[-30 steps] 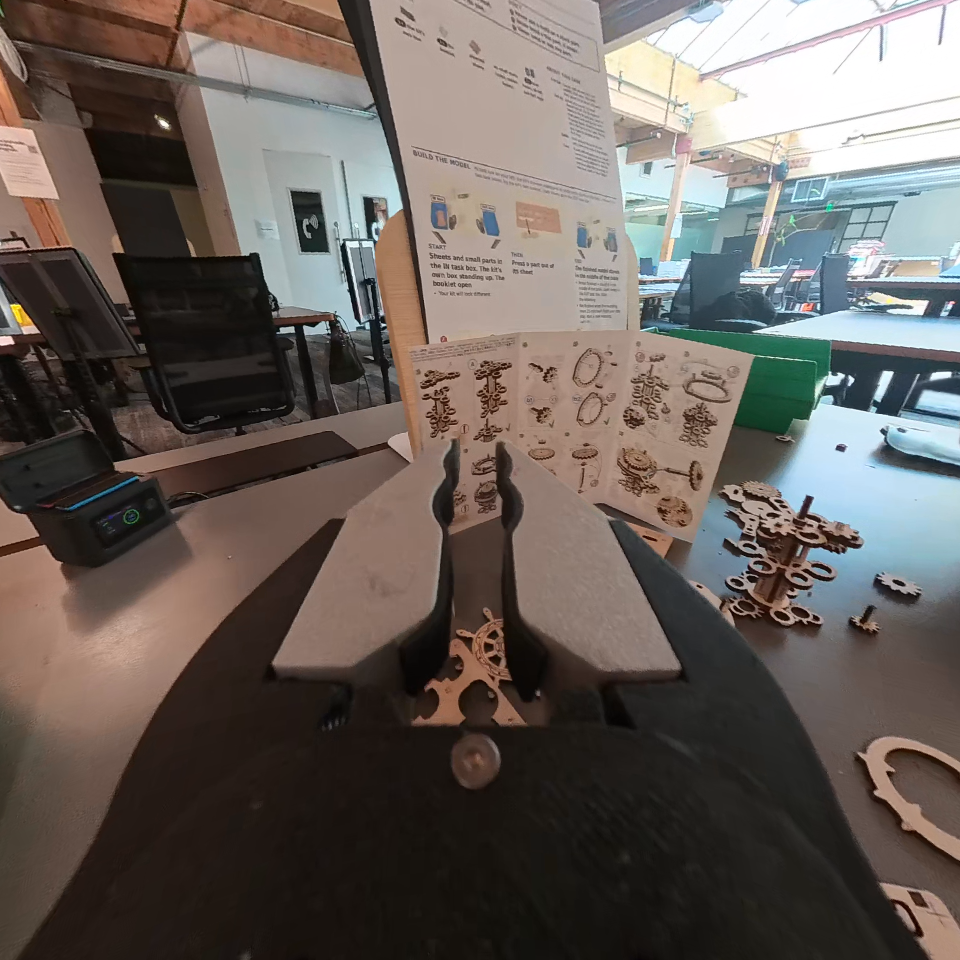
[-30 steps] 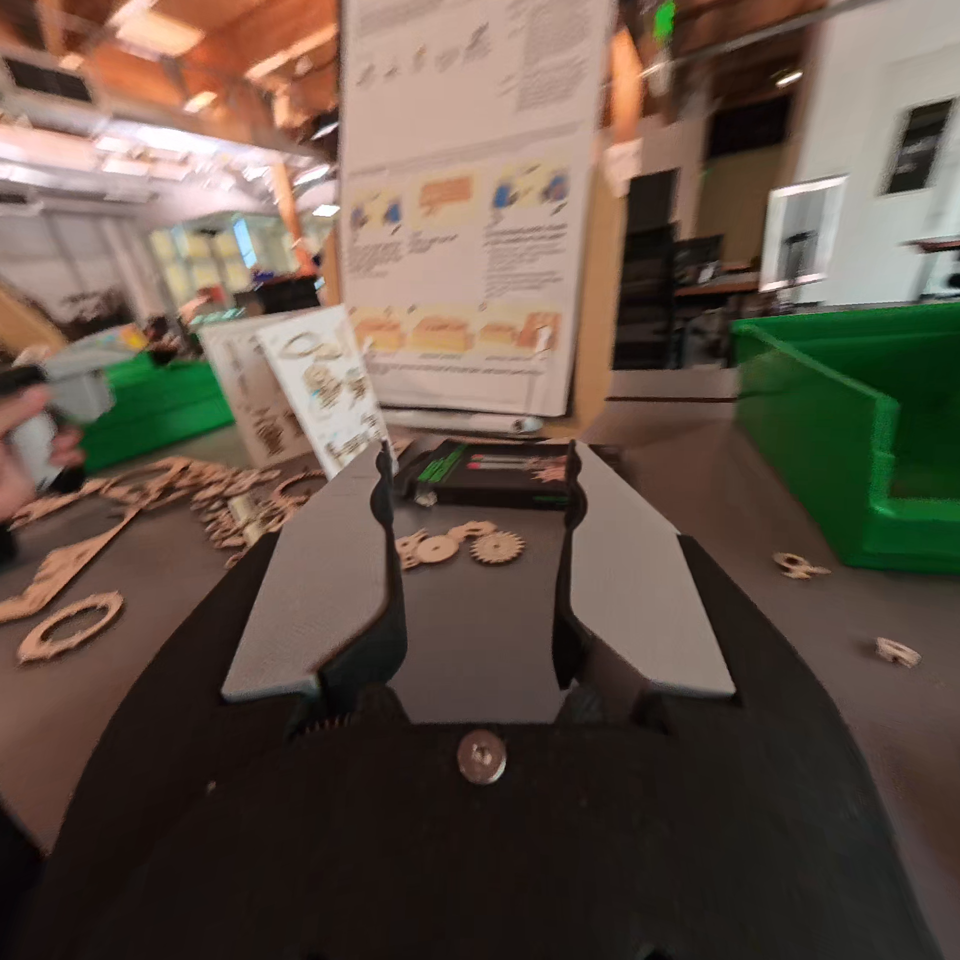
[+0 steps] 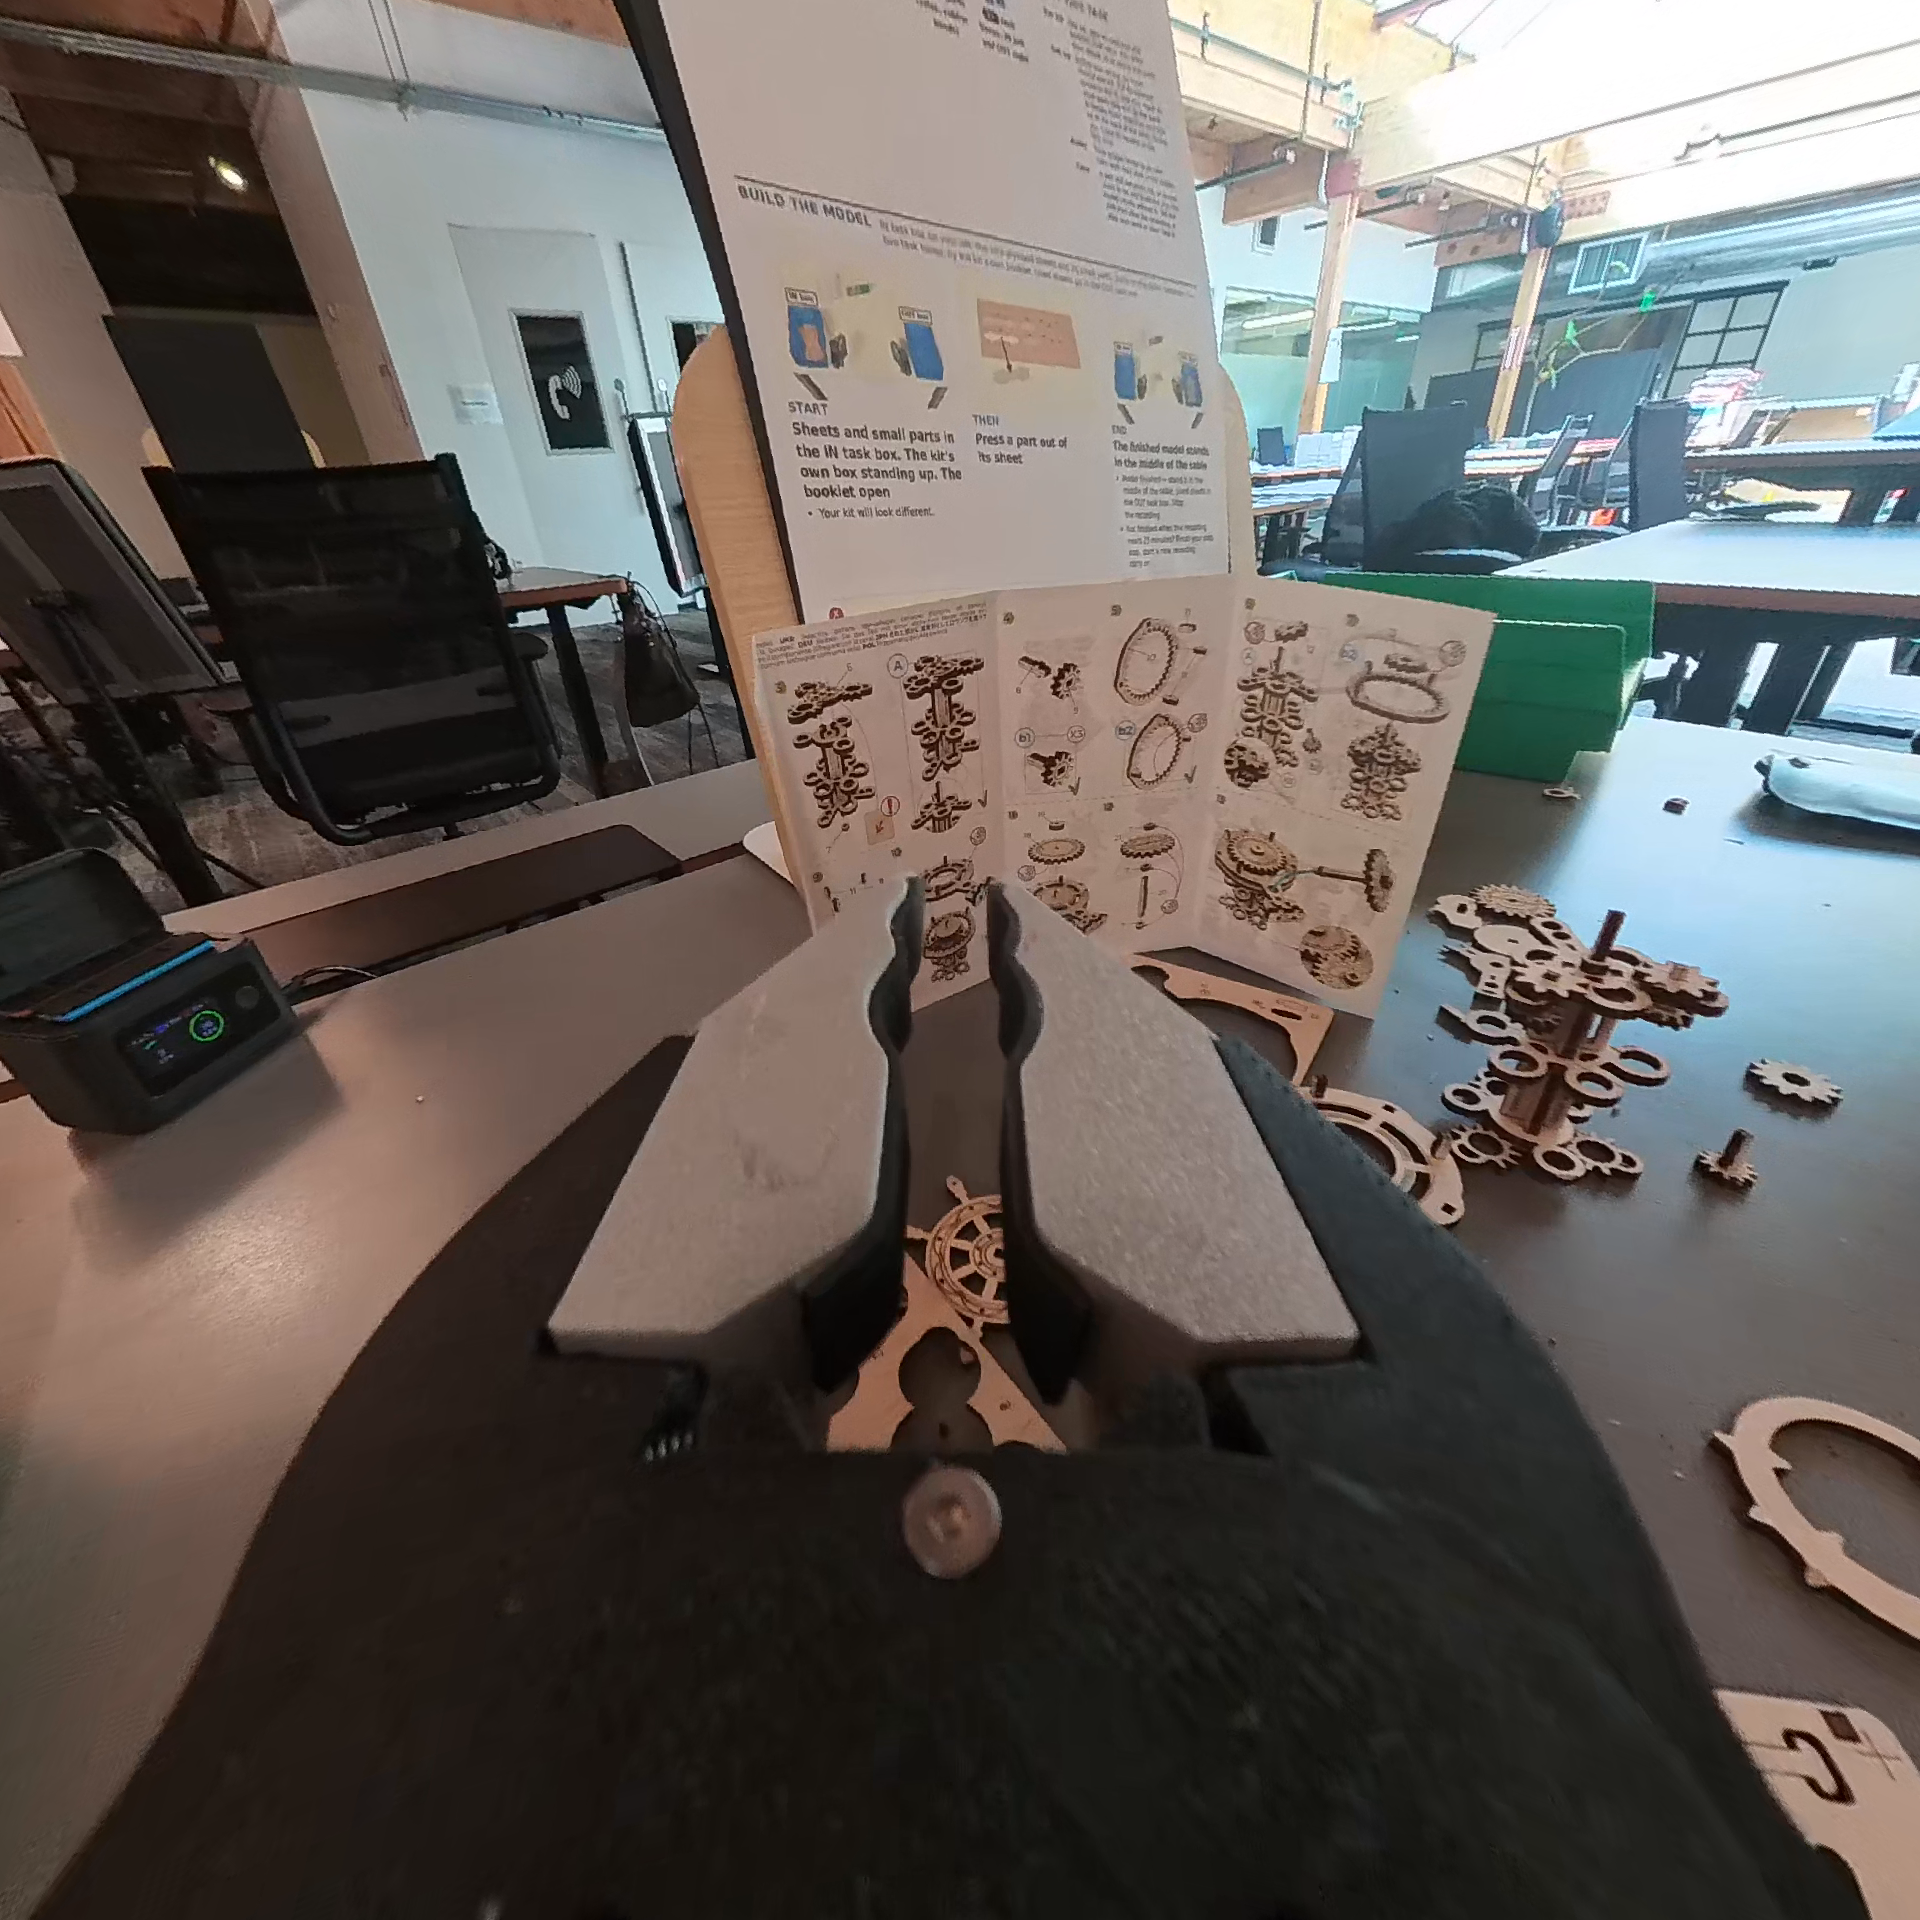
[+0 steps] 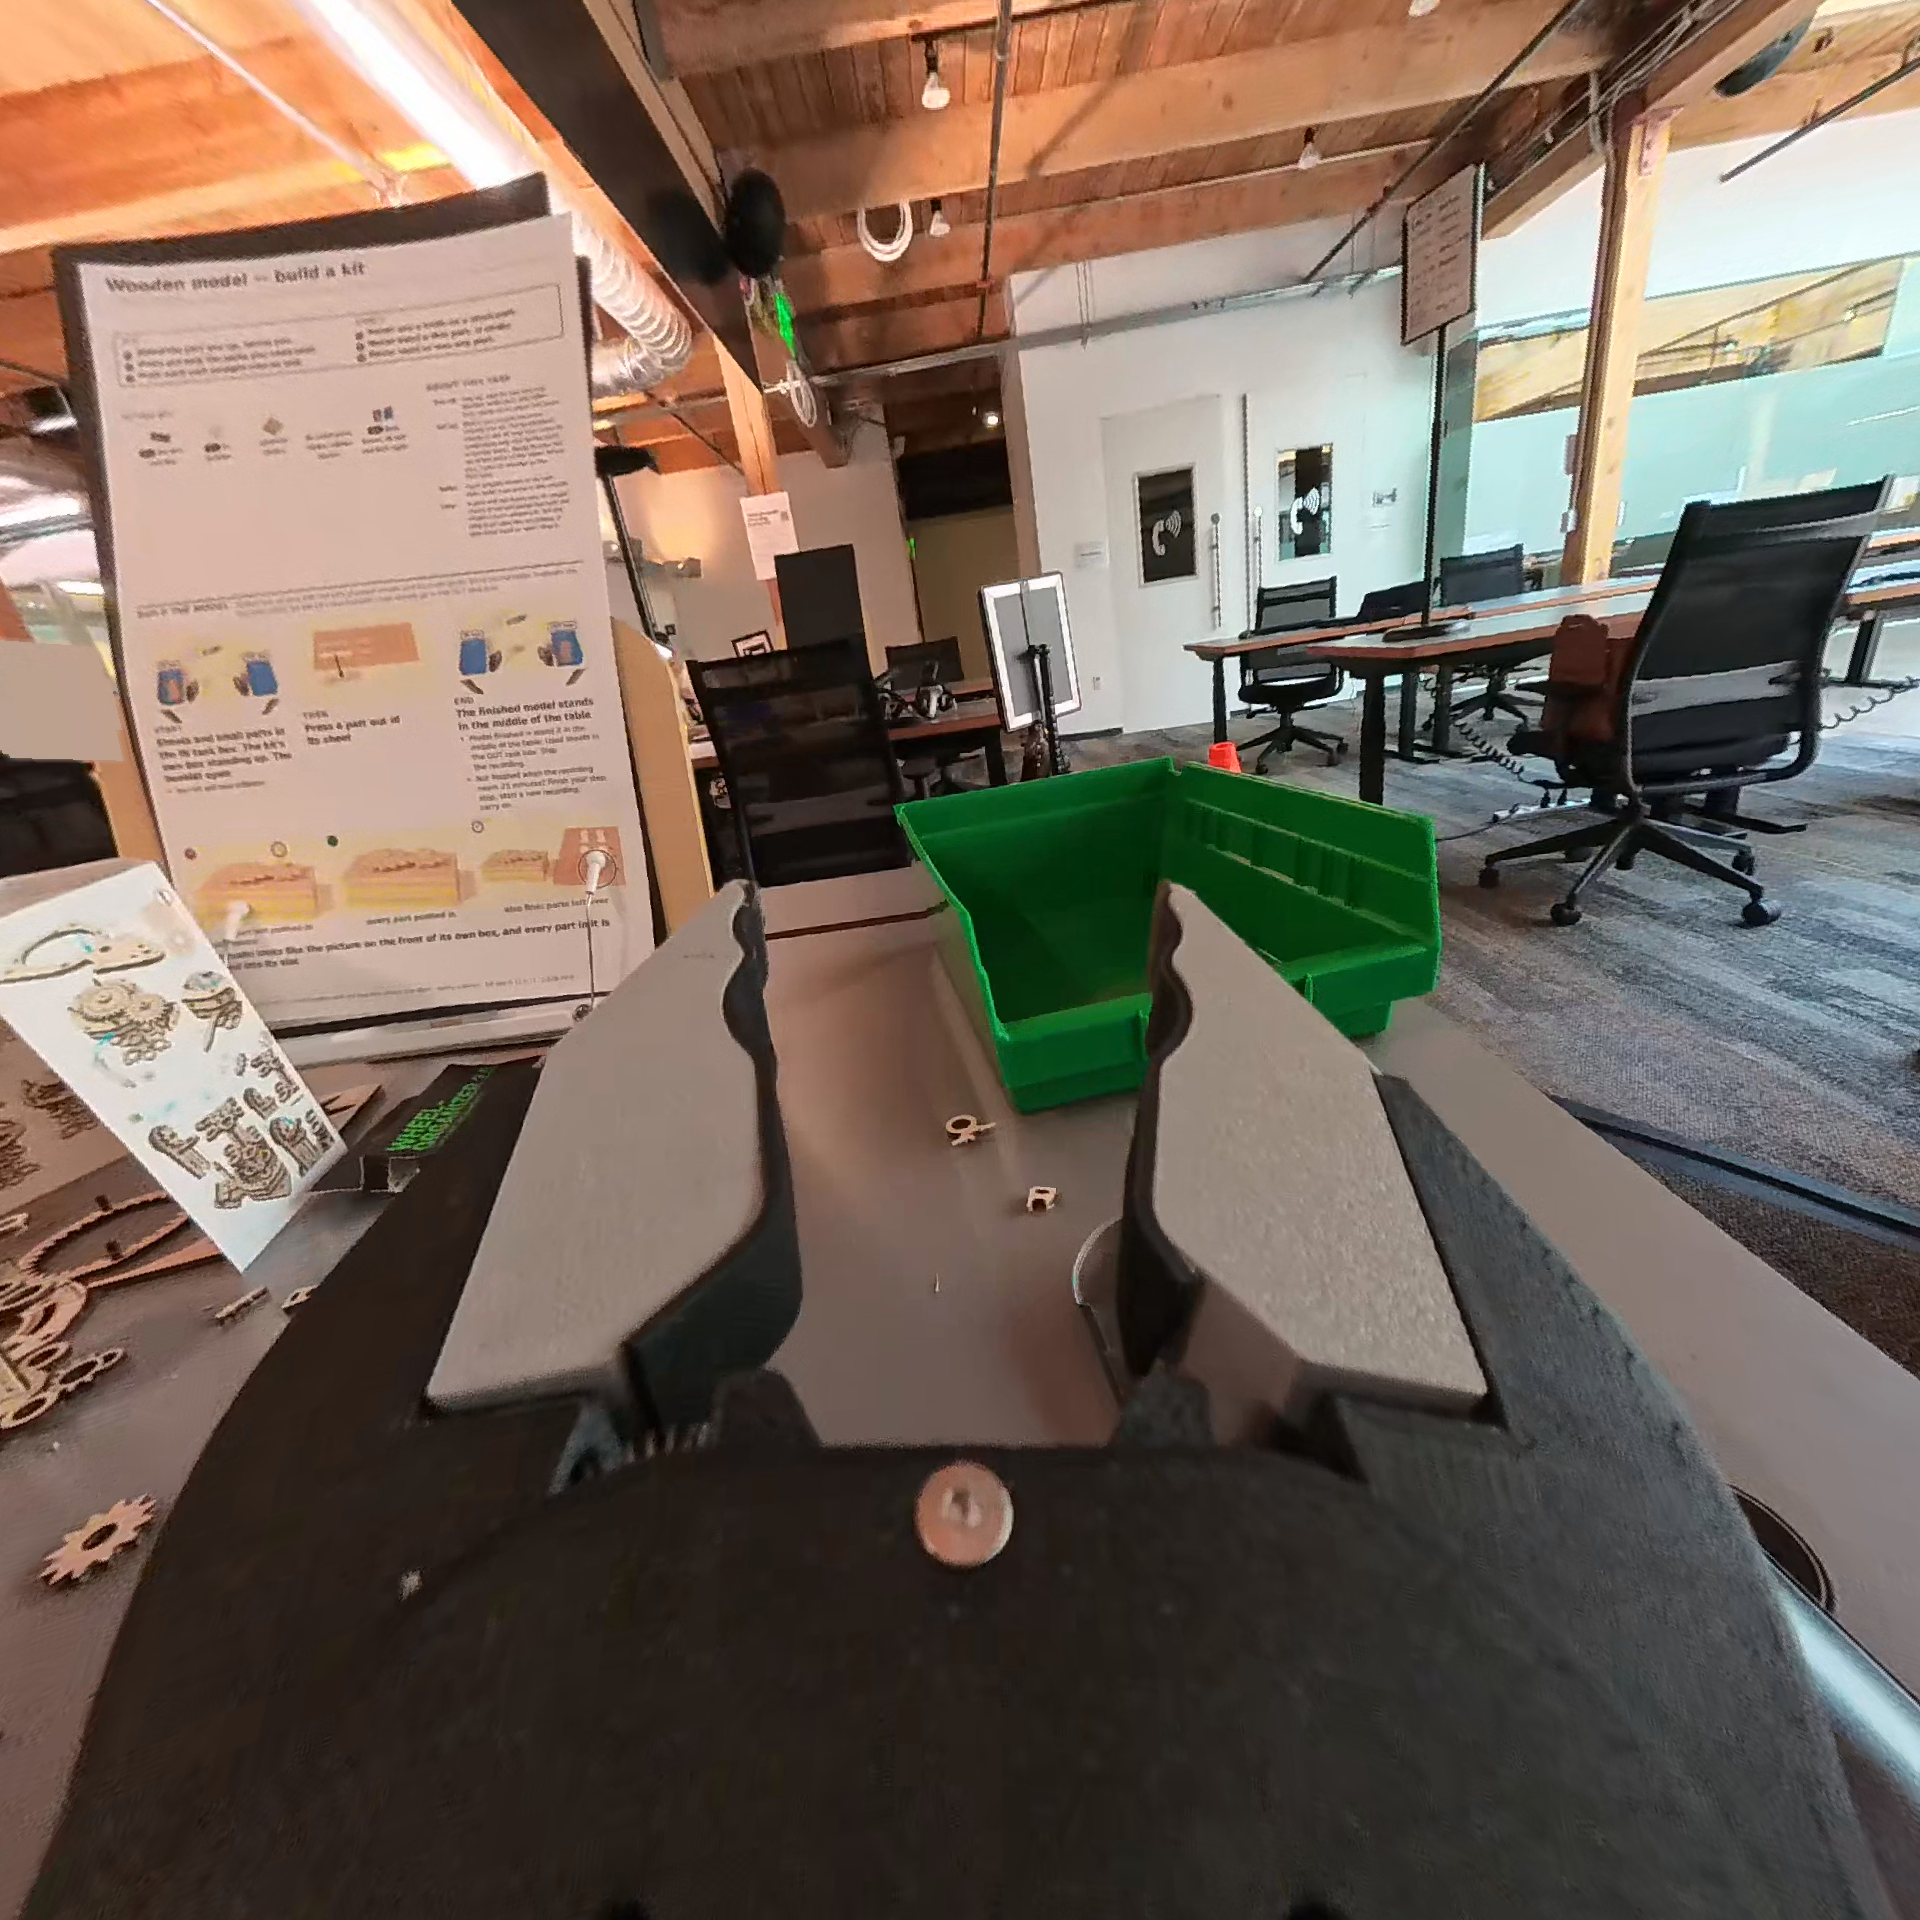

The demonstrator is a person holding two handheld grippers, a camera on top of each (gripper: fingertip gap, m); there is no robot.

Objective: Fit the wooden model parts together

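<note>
My left gripper [image 3: 953, 894] is closed to a narrow gap on a flat wooden part with a ship's-wheel cut-out [image 3: 966, 1262], which shows between the finger bases. It is held above the table in front of the open booklet [image 3: 1122, 790]. A partly built gear model [image 3: 1558, 1049] stands on the table to its right. My right gripper [image 4: 961, 909] is open and empty over the table, facing a green bin [image 4: 1091, 1029]. Two small wooden bits [image 4: 969, 1127] lie between its fingers' line and the bin. Loose wooden parts [image 4: 42, 1320] lie at its far left.
An instruction board [image 4: 364, 623] stands behind the booklet. A black kit box [image 4: 436, 1132] lies by the right gripper. A wooden ring [image 3: 1745, 1475], a disc [image 3: 1382, 1153] and small gears [image 3: 1792, 1081] lie to the left gripper's right. A black device [image 3: 156, 1018] sits far left. My right fingertips sit around 55 cm from my left ones. The partly built gear model [image 3: 1558, 1049] is about 20 cm from my left fingertips.
My right gripper has swung right, away from the loose parts and towards the green bin, and its jaws stand wider. My left gripper has barely moved and keeps its part.
</note>
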